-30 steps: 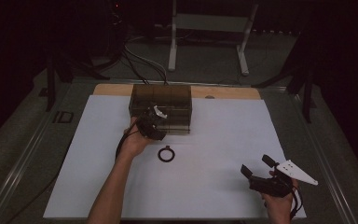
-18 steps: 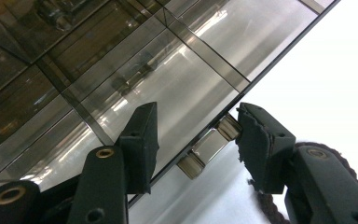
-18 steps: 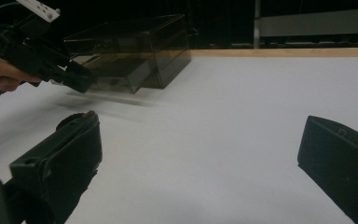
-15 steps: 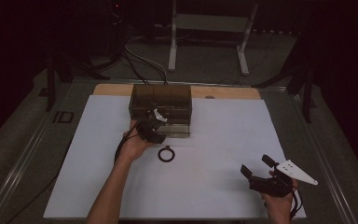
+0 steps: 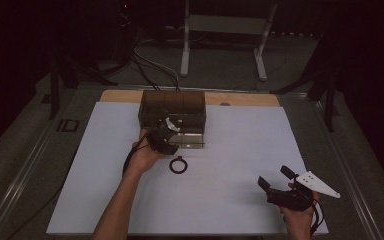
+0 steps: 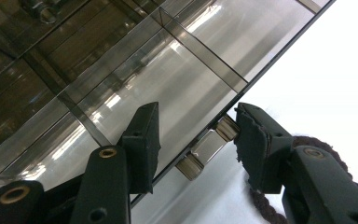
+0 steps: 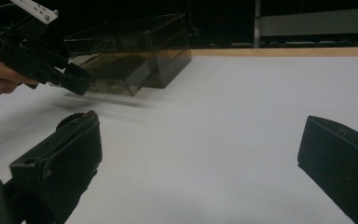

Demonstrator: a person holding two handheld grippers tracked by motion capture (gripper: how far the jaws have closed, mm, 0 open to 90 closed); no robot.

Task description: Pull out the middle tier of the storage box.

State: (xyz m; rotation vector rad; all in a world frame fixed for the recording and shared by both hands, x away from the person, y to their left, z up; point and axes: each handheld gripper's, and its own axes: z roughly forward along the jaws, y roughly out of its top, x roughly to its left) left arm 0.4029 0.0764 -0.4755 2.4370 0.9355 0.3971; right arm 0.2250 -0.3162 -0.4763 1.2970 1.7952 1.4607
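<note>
Holding as a second ago | our left gripper point(image 6: 196, 109) jaws loose around drawer handle point(image 6: 208, 145), unclamped | drawer point(image 7: 114, 77) part-open from box point(image 5: 172, 105) | right gripper point(image 5: 274, 176) jaws released, idle on tabletop point(image 5: 230, 150)

Dark room; white stand point(image 5: 225, 40); floor cables point(image 5: 150, 65).

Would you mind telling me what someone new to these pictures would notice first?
Probably the smoked, see-through drawer box at the far edge of the white sheet, with the left gripper at its pulled-out drawer; in the left gripper view its jaws stand on either side of the metal drawer handle. Next, a small dark ring lying just in front, and the right gripper open near the sheet's near right corner.
</note>
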